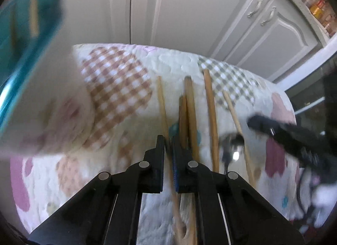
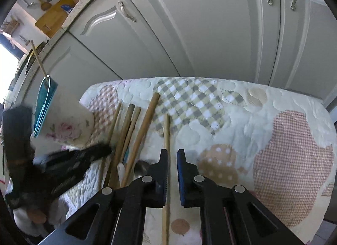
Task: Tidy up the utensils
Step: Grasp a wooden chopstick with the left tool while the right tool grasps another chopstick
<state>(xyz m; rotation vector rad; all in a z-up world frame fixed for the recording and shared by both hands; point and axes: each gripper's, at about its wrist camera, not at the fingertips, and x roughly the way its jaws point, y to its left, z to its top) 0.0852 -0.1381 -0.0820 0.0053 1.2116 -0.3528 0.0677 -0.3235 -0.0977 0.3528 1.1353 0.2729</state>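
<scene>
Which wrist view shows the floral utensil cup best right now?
The right wrist view: the floral utensil cup is fairly sharp there, with its blue rim, rose print and one stick standing in it. The left wrist view has the cup close, blurred and cropped at the frame's left edge.

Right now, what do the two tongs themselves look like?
Both are matte black plastic. The left tongs and right tongs each have angular linkage arms with round silver pivot pins, and a ribbed blue pad lines one finger. No cables, sleeves or markings show clearly.
</scene>
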